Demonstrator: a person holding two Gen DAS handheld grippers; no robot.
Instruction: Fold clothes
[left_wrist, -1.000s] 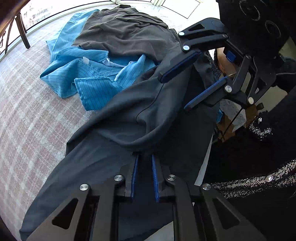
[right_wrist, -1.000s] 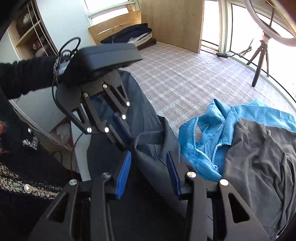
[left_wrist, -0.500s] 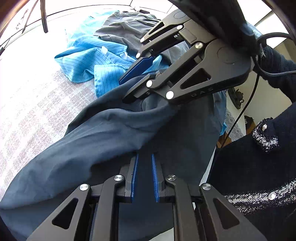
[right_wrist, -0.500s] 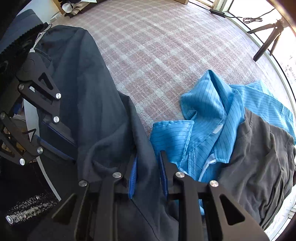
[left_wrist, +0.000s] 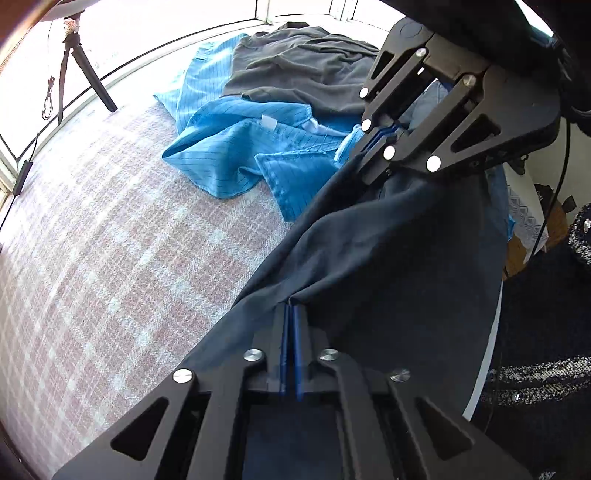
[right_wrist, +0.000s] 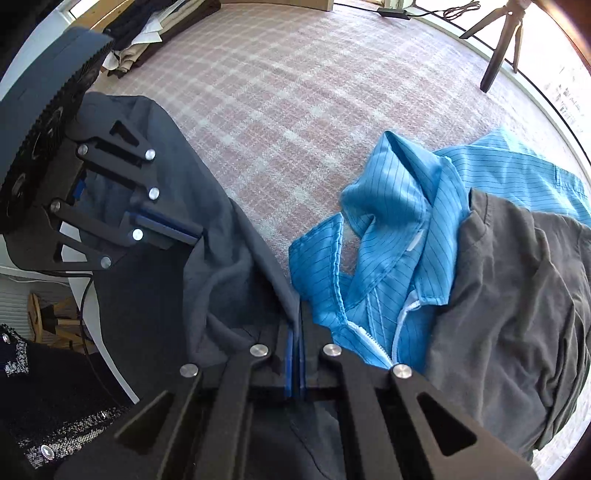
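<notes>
Tongs first: left tongs are pinched tight on an edge of the navy garment, blue pads nearly touching with cloth between them. Right tongs likewise clamp the same garment further along that edge, near where it meets the blue striped shirt. From the left camera the right tongs show the fabric running taut-ish from one grip to the other, slack folds sagging in between.

Navy garment lies partly on the checked cloth covering the bench, partly draped over the near edge toward the person. Cannot tell which garment it is or which edge is held.

Handling, my read: light, soft, fully limp, no stiffness to push against. It only follows tension, so hold at two points along one hem or seam and keep them apart. Weave looks matte, not slippery; a thin single layer could still creep out of the pads under a hard pull.

Outward: the blue striped shirt lies crumpled just beside it, a grey garment piled on top of the shirt. Risk: dragging either along. A tripod stands by the window.
</notes>
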